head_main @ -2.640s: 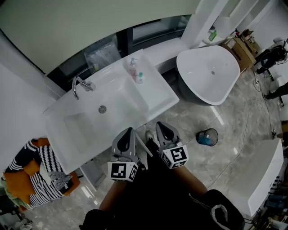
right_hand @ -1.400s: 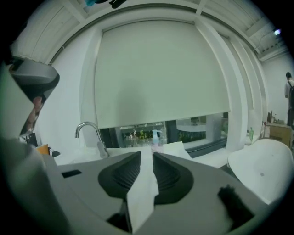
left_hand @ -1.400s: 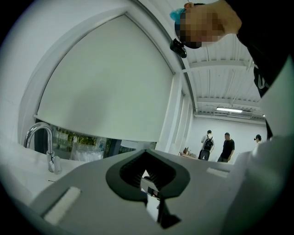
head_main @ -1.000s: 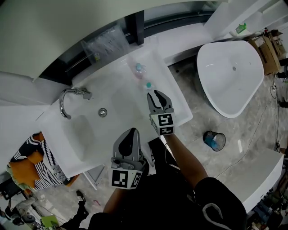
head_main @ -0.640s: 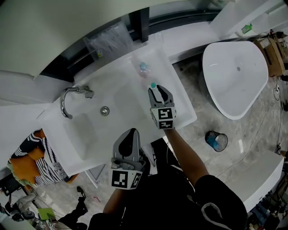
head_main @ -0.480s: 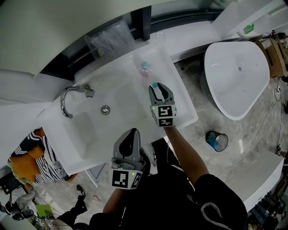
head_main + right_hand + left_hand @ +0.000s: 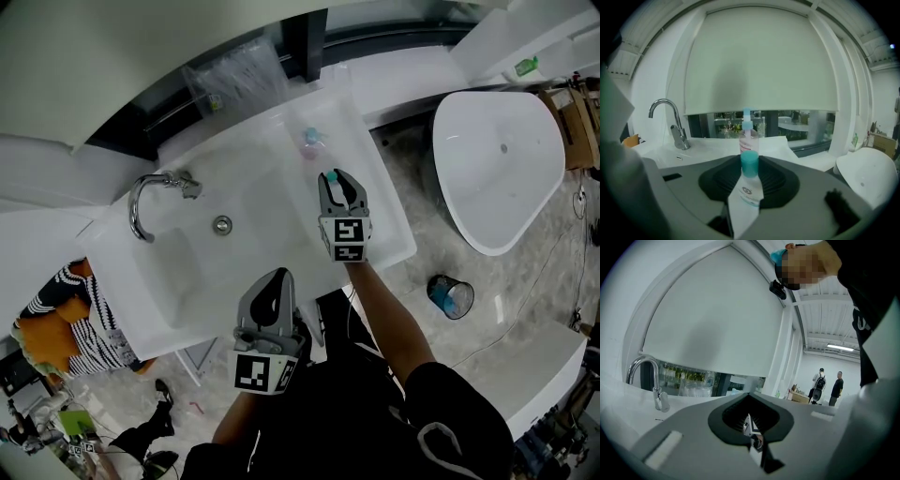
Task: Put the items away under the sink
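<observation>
A white tube with a teal cap [image 7: 331,176] [image 7: 749,180] stands on the right end of the white vanity counter [image 7: 384,239]. It sits between the jaws of my right gripper [image 7: 335,184] [image 7: 750,174], which have just been closing and now press on its sides. A clear pump bottle with a pink label [image 7: 309,142] [image 7: 747,135] stands just beyond it, untouched. My left gripper [image 7: 274,286] [image 7: 750,404] hangs shut and empty at the counter's near edge, in front of the basin.
A chrome faucet [image 7: 150,192] [image 7: 670,119] stands behind the sink basin [image 7: 183,267]. A white bathtub [image 7: 497,159] and a dark bin [image 7: 451,295] are on the marble floor to the right. Striped cloth [image 7: 66,323] lies at the left. Two people [image 7: 829,387] stand far off.
My right gripper has reached out over the counter until the teal-capped tube stands between its jaws. The left gripper has stayed by the counter's near edge.
</observation>
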### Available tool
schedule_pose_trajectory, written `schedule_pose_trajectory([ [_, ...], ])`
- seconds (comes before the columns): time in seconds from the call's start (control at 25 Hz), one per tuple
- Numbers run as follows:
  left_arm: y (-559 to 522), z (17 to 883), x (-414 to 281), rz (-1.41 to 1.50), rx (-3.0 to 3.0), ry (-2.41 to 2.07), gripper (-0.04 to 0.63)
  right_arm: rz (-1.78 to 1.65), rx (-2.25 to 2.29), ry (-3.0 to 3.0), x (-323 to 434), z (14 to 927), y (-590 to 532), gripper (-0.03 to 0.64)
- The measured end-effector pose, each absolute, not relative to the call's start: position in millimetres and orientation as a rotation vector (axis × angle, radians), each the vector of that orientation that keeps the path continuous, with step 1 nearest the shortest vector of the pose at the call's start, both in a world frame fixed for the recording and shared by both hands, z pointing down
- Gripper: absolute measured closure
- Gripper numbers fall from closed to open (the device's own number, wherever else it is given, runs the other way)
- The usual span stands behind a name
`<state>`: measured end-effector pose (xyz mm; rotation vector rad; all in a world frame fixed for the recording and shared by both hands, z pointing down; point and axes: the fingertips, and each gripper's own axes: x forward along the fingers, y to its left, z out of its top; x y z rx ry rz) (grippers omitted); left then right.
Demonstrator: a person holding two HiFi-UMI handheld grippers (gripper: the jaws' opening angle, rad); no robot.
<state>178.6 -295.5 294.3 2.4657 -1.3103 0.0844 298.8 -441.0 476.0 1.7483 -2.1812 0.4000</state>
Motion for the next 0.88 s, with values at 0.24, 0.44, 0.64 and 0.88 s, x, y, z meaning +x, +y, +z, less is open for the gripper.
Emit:
schedule_pose_trajectory([
  [0.24,-294,297,173,0.079,2.458,-1.322,0.588,0.395,1.751,-2.212,300,477,-441,0.494],
  [0.44,-290,300,168,0.101,2.447,-1.321,0.588,0.395,1.748,-2.219,301,476,-439,0.497],
  [0.64,-286,294,163,0.072,2.461,-1.332,0.588,0.384,1.753,-2.213,302,471,-433,0.499],
  [0.88,-275,281,153,0.038,2.474,-1.332,0.588,0.366,1.763,-2.217,299,452,-415,0.5],
])
